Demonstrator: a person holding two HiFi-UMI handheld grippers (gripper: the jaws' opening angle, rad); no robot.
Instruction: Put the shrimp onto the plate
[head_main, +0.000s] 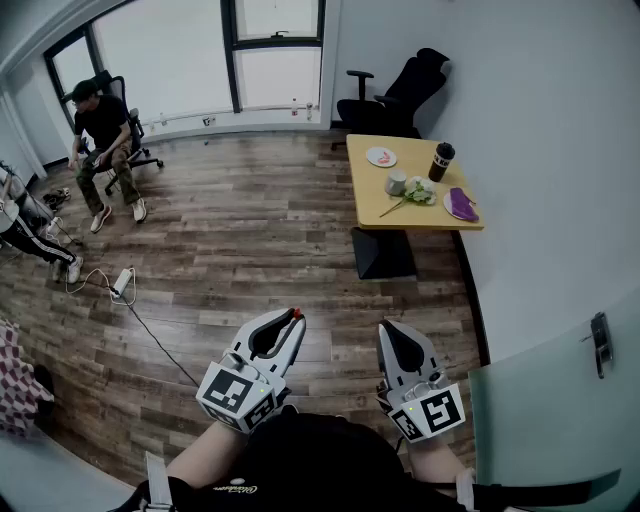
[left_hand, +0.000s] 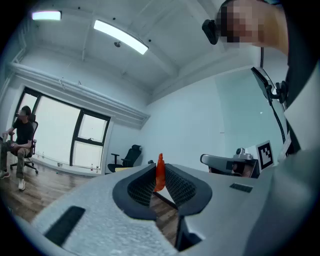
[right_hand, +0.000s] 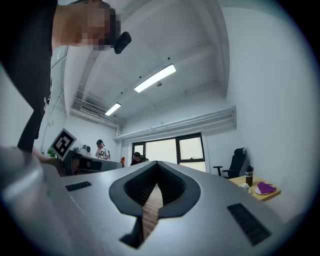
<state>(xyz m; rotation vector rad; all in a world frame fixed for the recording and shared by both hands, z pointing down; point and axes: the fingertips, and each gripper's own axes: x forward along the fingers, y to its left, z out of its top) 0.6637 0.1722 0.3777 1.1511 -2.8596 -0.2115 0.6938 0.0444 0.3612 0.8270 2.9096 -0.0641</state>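
My left gripper (head_main: 293, 322) is shut on a small orange-red shrimp (left_hand: 160, 172), which pokes up between the jaw tips; its red tip (head_main: 297, 314) also shows in the head view. My right gripper (head_main: 392, 333) is shut with nothing in it, its jaws meeting at the tips (right_hand: 157, 165). Both are held low, close to my body and over the wooden floor. Far ahead at the right stands a yellow table (head_main: 372, 205). On its far end lies a white plate (head_main: 381, 157) holding something pinkish.
The table also carries a dark tumbler (head_main: 441, 161), a cup (head_main: 396, 183), greens (head_main: 418, 192) and a purple thing (head_main: 461, 204) on a plate. A black office chair (head_main: 400, 95) stands behind it. A seated person (head_main: 100, 130) is far left. A cable and power strip (head_main: 121, 284) lie on the floor.
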